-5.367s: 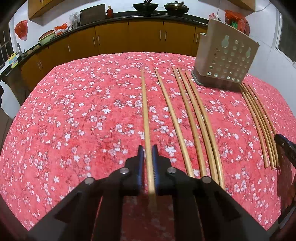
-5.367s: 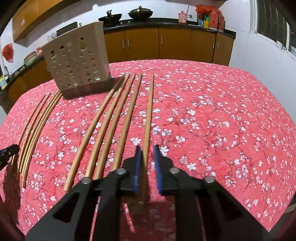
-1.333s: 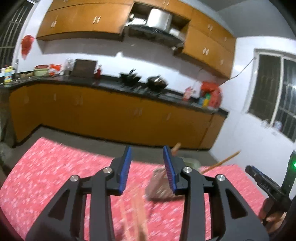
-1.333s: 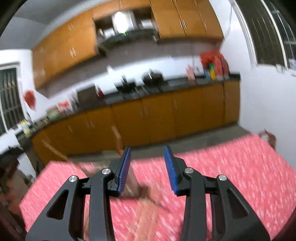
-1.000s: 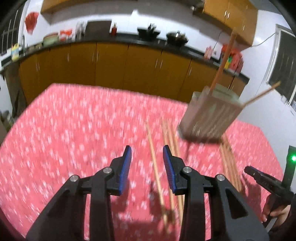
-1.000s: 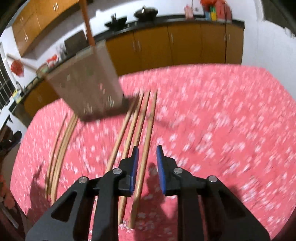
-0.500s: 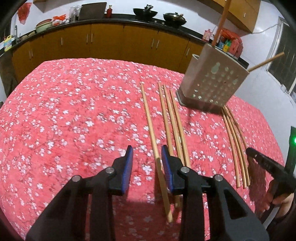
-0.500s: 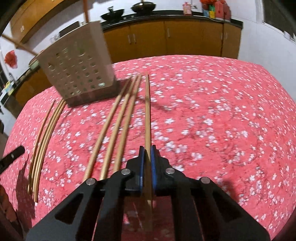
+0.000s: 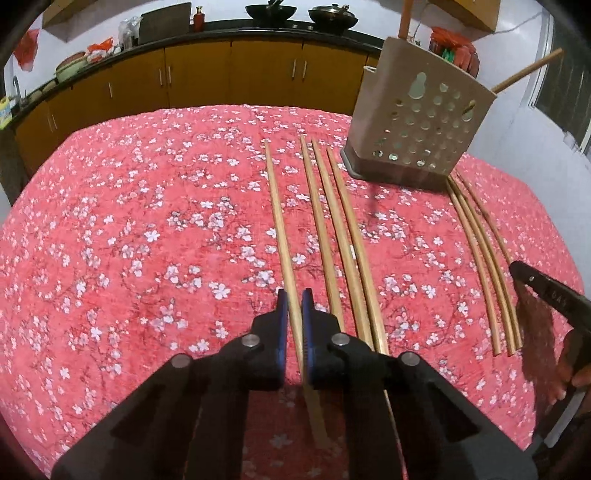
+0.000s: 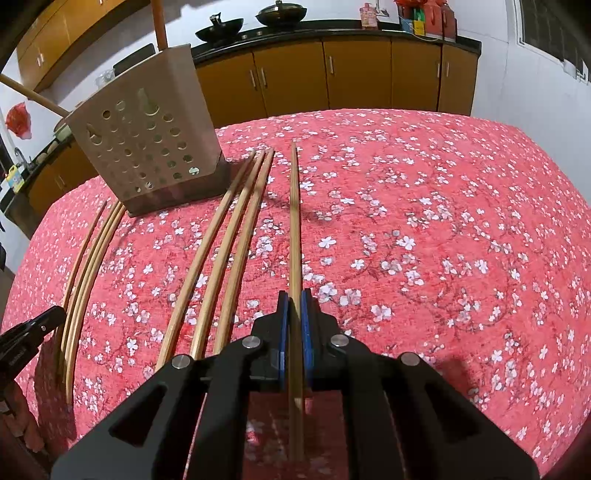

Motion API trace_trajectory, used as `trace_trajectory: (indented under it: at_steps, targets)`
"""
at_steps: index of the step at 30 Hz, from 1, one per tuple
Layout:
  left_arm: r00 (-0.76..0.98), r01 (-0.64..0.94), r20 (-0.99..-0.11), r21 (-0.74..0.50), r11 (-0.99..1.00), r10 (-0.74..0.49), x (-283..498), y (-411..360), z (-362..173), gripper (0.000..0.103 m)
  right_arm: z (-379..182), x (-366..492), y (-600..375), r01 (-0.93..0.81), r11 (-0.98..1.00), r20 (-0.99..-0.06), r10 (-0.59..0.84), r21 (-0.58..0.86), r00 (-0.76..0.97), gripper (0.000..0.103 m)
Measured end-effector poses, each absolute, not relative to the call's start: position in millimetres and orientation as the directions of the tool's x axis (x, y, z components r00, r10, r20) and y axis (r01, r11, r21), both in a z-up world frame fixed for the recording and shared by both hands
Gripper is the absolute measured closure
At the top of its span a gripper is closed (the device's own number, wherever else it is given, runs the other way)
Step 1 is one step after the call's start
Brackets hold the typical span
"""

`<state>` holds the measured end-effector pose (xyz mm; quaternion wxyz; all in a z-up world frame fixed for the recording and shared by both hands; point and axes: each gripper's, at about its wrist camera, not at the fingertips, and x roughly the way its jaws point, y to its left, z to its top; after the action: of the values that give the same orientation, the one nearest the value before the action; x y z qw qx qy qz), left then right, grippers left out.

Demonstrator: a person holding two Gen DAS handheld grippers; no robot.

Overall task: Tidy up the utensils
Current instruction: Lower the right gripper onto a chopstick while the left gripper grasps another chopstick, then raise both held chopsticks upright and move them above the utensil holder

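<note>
Since a moment ago the left gripper (image 9: 294,306) has sunk to the cloth and its blue-padded jaws have just been closing; they now pinch the leftmost chopstick (image 9: 279,225) near its near end. Over on the other side the right gripper (image 10: 294,306) is likewise clamped tight on the rightmost chopstick (image 10: 294,221), which lies straight and alone, a little apart from its neighbours.

Both sticks are long, slim, pale wood, round and smooth, lying flat on the surface (image 9: 129,229), which is covered in a soft red cloth printed with small white blossoms. Between the two held sticks lies a close trio of chopsticks (image 9: 332,229), nearly touching one another. Another thin bundle (image 9: 480,251) lies well apart from them, running out from the holder's foot.

At the far end stands the holder (image 9: 417,122), a beige plastic box with round holes punched through its face and a darker base; two sticks already lean out of its top. Beyond it run orange-brown cabinets (image 10: 332,74) under a dark counter carrying two black woks (image 10: 251,20).
</note>
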<state>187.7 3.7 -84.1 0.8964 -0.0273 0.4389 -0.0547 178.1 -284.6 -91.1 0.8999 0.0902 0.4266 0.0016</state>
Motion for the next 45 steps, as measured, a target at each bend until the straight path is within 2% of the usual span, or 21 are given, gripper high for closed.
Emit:
trace_trajectory:
  at_steps: [7,38,45]
  targets:
    - [0.612,0.016,-0.788,-0.077,0.997,-0.071,211,27,-83,0.095,-92,192,-285,0.069,0.985,-0.763,0.076,0.155,0.641,0.095]
    - [0.637,0.006,-0.764,-0.126,0.992,-0.101,206,41,-82,0.094,-96,191,-285,0.056,0.987,-0.751,0.077,0.15,0.656,0.094]
    - [0.633,0.038,-0.771,-0.056,0.998,-0.068,197,30,-82,0.094,-95,183,-282,0.043,0.991,-0.755,0.067,0.125,0.652,0.094]
